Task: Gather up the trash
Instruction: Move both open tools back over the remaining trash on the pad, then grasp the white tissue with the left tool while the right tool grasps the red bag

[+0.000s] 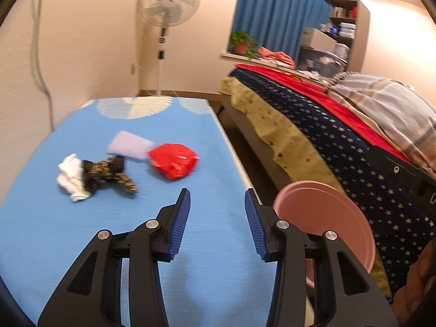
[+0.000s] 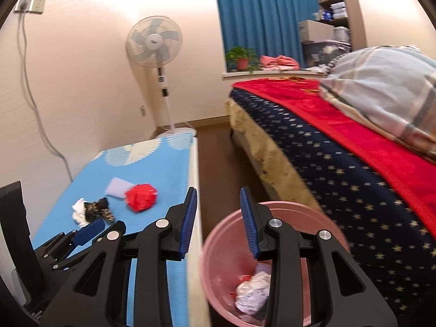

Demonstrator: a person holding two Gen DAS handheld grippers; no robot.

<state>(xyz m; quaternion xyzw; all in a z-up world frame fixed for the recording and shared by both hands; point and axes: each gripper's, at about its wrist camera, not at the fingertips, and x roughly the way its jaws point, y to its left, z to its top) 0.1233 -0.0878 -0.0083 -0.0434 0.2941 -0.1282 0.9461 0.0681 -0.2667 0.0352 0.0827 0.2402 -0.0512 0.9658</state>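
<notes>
Pink bin point(image 2: 299, 212) upright, mouth up, beside the table point(image 2: 163, 169).

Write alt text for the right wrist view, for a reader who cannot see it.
The right gripper, open and empty, hangs over a pink bin holding crumpled white trash. To its left, a blue table carries a red wrapper, a pale packet, a white tissue and a dark patterned wrapper; the left gripper shows at lower left.

A bedroom: bed point(image 2: 340, 150), curtain point(image 2: 261, 19), standing fan point(image 2: 154, 42).
</notes>
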